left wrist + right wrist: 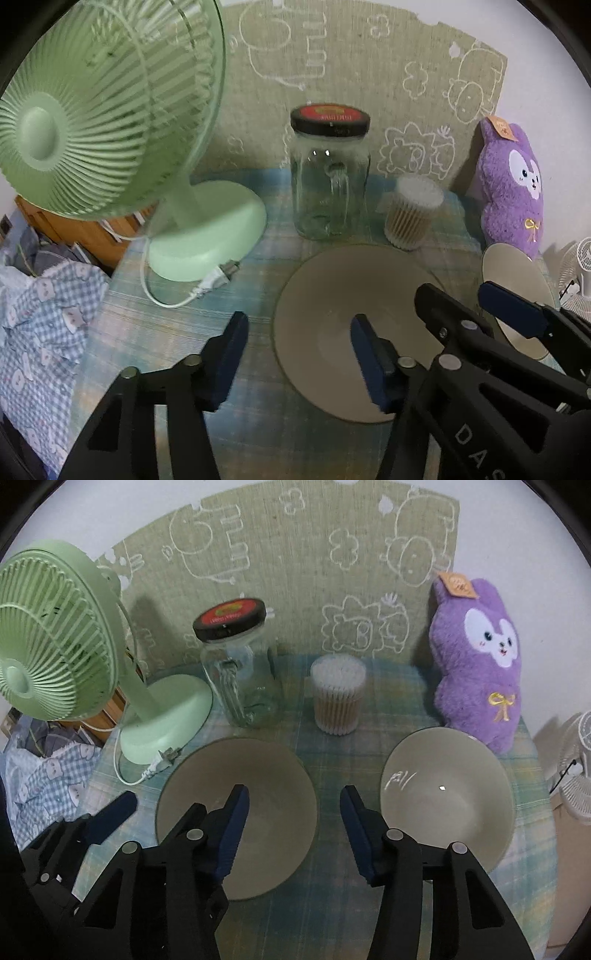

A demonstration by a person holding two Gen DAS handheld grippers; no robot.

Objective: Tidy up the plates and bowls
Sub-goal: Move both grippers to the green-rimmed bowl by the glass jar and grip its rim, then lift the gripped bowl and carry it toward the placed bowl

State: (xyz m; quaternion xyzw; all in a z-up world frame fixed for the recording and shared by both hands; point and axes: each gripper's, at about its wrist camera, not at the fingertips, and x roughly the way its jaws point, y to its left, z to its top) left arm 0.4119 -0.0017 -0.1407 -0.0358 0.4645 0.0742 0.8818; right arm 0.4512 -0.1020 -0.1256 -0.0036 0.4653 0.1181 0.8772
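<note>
Bowls sit side by side on the plaid tablecloth (332,915): the left bowl (258,775) near the green fan (55,635), the right bowl (443,797) just in front of the purple plush rabbit (480,657). Left gripper (299,354) and right gripper (293,823) both hover with jaws spread wide, holding nothing. Behind stand a glass jar (240,672) and a cotton swab tub (338,698).

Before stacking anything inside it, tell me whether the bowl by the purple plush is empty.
Empty. The right bowl shows only bare glazed interior with light reflections; nothing sits inside.
</note>
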